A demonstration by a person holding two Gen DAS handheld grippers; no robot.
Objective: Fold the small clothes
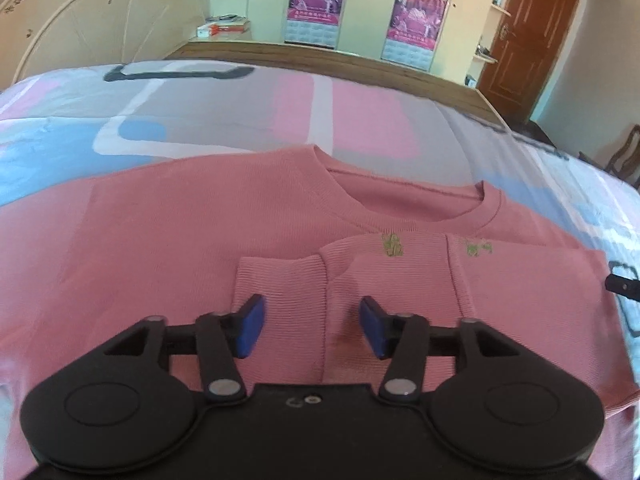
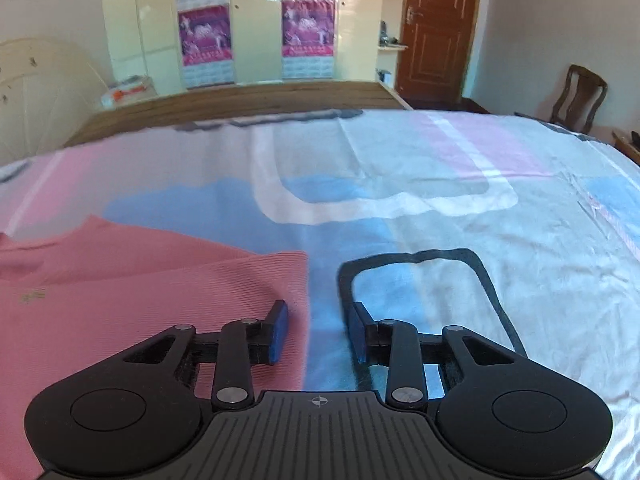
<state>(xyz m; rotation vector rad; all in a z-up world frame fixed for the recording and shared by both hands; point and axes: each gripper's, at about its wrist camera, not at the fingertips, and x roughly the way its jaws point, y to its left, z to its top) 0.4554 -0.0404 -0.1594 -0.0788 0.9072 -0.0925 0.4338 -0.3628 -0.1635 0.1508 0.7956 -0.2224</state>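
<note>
One pink sweater (image 1: 168, 240) lies flat on the bedsheet (image 1: 224, 108), neckline toward the wooden bed edge (image 1: 320, 56), with both sleeves folded in across its chest so that the ribbed cuff (image 1: 280, 284) rests near the middle. Above the sweater's cuff the left gripper (image 1: 312, 326) hangs released, blue pads apart and nothing between them. At the sweater's side edge, the right gripper (image 2: 318, 332) is also unclenched: one pad sits over the pink fabric, the other over the sheet, and it seems not to touch the cloth, though the blur makes that hard to judge. Beyond the sweater, past the bed edge, stand a cream wardrobe (image 2: 248, 40) with calendars (image 2: 308, 28), a brown door (image 2: 436, 28) and a wooden chair (image 2: 580, 96).
</note>
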